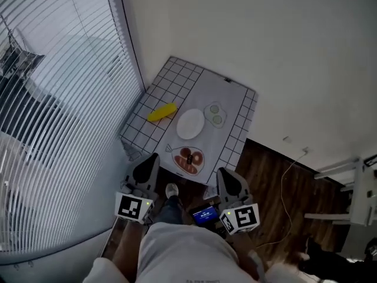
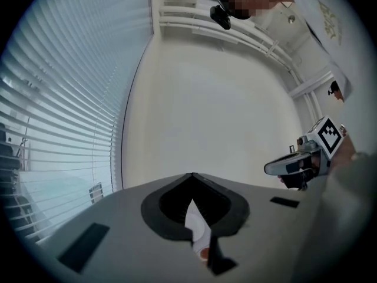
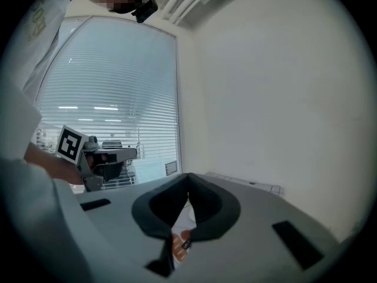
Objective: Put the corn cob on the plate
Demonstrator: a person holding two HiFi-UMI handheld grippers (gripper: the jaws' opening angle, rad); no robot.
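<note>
Corn cob (image 1: pixel 162 112): near the table's (image 1: pixel 177 72) left edge, just beside the plate (image 1: pixel 190 124).
Jaws: left gripper (image 1: pixel 147 165) and right gripper (image 1: pixel 227 180) closed together, empty.
Risk: unopened jaws may nudge the corn cob off the edge.

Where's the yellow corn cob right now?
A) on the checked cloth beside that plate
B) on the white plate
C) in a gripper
A: the corn cob lies on the checked cloth, beside the white plate and apart from it.
</note>
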